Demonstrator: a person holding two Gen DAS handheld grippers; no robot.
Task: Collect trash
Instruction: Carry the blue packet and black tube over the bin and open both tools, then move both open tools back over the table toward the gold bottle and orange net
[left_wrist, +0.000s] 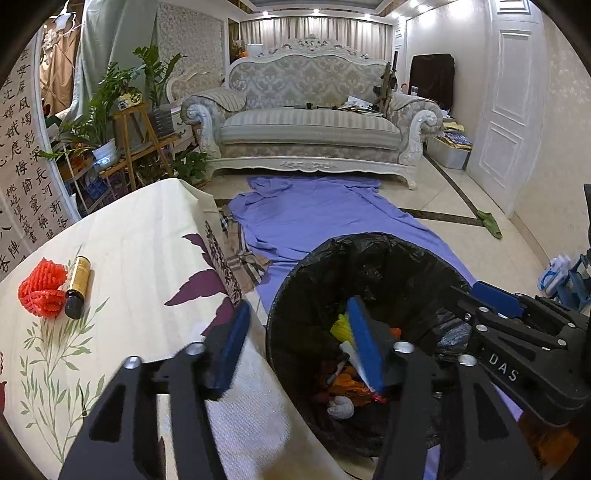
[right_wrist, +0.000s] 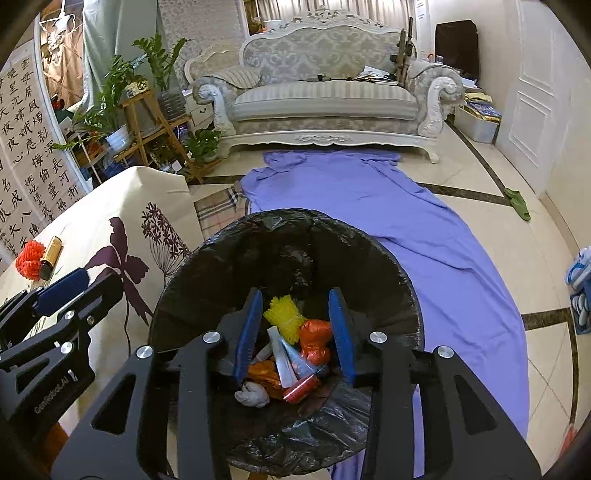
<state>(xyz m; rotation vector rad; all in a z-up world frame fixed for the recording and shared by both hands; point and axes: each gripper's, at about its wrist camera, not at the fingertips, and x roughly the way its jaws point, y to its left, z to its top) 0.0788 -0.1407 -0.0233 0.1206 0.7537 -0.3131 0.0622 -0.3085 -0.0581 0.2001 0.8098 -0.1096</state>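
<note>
A bin with a black liner (left_wrist: 391, 258) (right_wrist: 295, 236) stands on the floor beside the table. It holds several pieces of trash: yellow netting (right_wrist: 286, 314), an orange bag (right_wrist: 314, 338), a red wrapper (right_wrist: 301, 387), white crumpled paper (right_wrist: 253, 395). On the table lie a red foam net (left_wrist: 40, 290) (right_wrist: 28, 260) and a small gold-and-black bottle (left_wrist: 78, 282) (right_wrist: 50, 256). My left gripper (left_wrist: 299, 347) is open and empty, straddling the table edge and the bin rim. My right gripper (right_wrist: 297, 332) is open and empty above the bin.
The table (left_wrist: 140, 236) has a cream floral cloth. A purple sheet (left_wrist: 325, 214) covers the floor up to an ornate sofa (left_wrist: 314, 122). Plants on wooden stands (left_wrist: 125, 125) are at the left. A white door (left_wrist: 513, 103) and a storage box (left_wrist: 448, 149) are at the right.
</note>
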